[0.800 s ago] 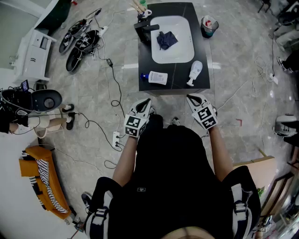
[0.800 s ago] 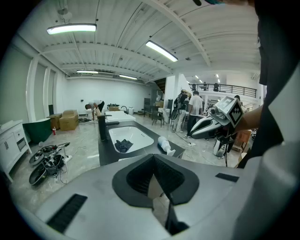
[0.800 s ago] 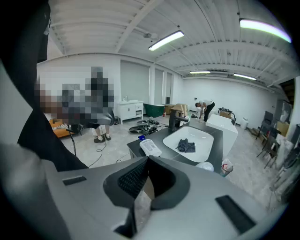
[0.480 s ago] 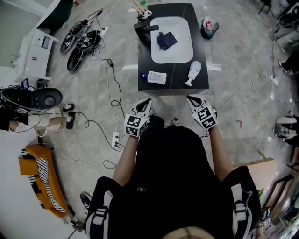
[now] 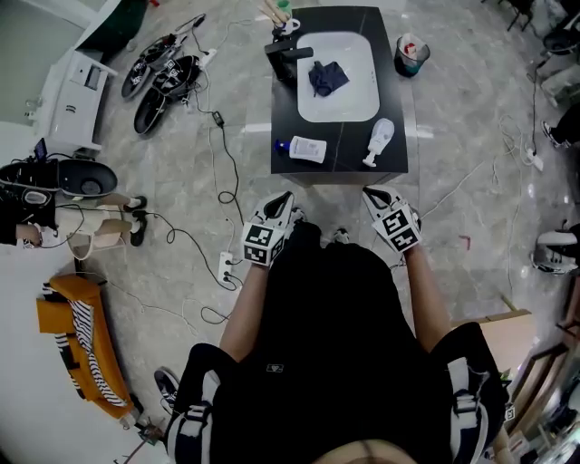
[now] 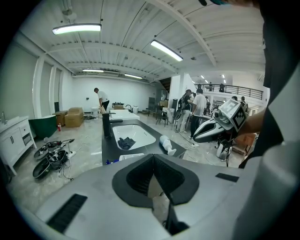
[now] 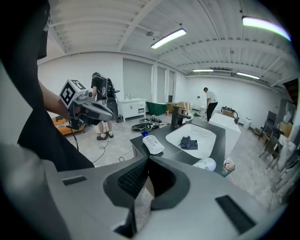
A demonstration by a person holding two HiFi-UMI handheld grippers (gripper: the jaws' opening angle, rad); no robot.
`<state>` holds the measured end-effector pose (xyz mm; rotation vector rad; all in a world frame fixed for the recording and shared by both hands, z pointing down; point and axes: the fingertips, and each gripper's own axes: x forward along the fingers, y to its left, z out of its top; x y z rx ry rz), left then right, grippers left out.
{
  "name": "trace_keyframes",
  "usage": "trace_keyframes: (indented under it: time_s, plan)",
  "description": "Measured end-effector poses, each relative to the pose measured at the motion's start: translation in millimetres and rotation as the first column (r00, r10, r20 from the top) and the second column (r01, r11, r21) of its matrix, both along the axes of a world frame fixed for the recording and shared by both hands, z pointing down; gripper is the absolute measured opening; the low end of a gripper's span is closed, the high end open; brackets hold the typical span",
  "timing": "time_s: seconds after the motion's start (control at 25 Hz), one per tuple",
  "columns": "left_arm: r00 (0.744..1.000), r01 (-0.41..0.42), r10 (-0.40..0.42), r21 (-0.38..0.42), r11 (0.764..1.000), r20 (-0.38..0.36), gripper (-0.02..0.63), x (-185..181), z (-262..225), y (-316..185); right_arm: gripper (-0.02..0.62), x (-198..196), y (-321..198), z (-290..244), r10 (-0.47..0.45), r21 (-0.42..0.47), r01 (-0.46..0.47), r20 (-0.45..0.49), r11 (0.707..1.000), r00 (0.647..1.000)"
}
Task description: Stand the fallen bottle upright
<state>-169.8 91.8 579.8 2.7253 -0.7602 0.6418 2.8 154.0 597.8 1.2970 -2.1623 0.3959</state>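
Head view: we hold the left gripper [image 5: 286,197] and right gripper [image 5: 371,191] closed and empty, short of the counter [image 5: 344,161], where the flat bottle [image 5: 306,149] and spray bottle [image 5: 379,142] lie toppled near its front edge, since reaching appears not yet begun.

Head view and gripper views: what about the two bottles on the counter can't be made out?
- Flat blue-capped bottle: label print too small, head view.
- Same bottle, left gripper view: near part hidden behind the left gripper.
- Rounded white bottle, right gripper view: lower part hidden behind the right gripper.
- Far-corner items on the counter: cut by head view's top edge.
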Motion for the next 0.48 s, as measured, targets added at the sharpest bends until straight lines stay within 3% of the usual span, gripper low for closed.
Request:
trace_keyframes:
  time_s: [0.48]
  plan:
    - [1.0, -0.006, 0.005, -0.028, 1.0, -0.022, 0.014, -6.0, 9.1, -23.7, 0.06, -9.5, -20.7, 3.7, -0.003, -0.02, 0.002, -0.03, 1.0, 1.0]
